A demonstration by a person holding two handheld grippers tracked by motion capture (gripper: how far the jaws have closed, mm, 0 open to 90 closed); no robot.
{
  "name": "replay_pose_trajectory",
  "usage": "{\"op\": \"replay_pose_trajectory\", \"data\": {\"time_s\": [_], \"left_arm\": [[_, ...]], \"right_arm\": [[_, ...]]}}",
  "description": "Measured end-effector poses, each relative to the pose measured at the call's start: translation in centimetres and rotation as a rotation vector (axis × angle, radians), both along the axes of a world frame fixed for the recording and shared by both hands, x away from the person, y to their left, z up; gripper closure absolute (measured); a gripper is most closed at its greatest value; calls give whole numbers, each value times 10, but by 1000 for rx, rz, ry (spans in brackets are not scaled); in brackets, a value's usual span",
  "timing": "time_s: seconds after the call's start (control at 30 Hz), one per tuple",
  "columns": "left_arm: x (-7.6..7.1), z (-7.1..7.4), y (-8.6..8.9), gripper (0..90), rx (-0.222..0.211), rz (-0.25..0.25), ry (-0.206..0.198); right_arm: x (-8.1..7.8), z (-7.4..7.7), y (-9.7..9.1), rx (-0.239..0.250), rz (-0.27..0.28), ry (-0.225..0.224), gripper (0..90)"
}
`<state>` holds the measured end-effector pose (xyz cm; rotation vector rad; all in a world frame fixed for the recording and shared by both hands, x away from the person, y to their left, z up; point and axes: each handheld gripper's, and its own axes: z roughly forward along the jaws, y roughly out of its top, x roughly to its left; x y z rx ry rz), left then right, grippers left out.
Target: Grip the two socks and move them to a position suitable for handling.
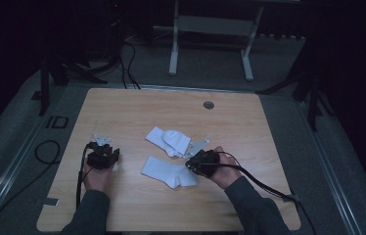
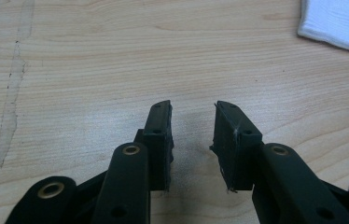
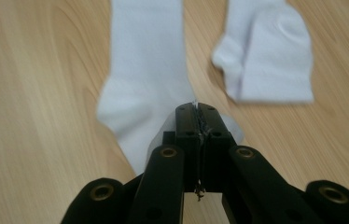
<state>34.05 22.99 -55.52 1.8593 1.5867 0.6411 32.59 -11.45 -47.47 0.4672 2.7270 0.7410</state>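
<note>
Two white socks lie mid-table. The near sock [image 1: 167,171] [image 3: 144,70] lies stretched out flat; the far sock [image 1: 171,141] [image 3: 270,60] is folded over on itself. My right gripper [image 1: 189,166] [image 3: 196,109] is at the near sock's right end, jaws pressed together with white fabric pinched between them. My left gripper [image 1: 114,154] [image 2: 193,109] rests over bare wood to the left of the socks, open with nothing between its fingers. A corner of a sock [image 2: 340,23] shows at the top right of the left gripper view.
The wooden table [image 1: 244,127] has a round cable hole [image 1: 208,105] near its far edge. Cables [image 1: 46,152] lie on the floor to the left. A white desk frame [image 1: 210,29] stands beyond the table.
</note>
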Motion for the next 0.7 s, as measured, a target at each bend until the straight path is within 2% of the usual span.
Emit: {"op": "replay_pose_trajectory", "data": {"time_s": [0.1,0.13,0.23,0.37,0.4,0.47,0.57,0.7], "left_arm": [[0,0,0,671,1,0,3],[0,0,0,671,1,0,3],[0,0,0,671,-1,2,5],[0,-1,0,671,0,3,6],[0,-1,0,671,-1,3,6],[0,-1,0,671,0,4,8],[0,-1,0,671,1,5,9],[0,-1,0,671,1,3,7]], "right_arm": [[1,-4,-15,-1,-30,4,878],[1,-4,-15,-1,-30,4,878],[4,-14,-40,5,-96,29,877],[6,-22,-56,1,-135,44,870],[7,-22,-65,-3,-152,50,816],[8,-19,-71,6,-164,43,763],[8,-5,-79,52,-178,26,737],[10,4,-73,70,-161,3,716]]}}
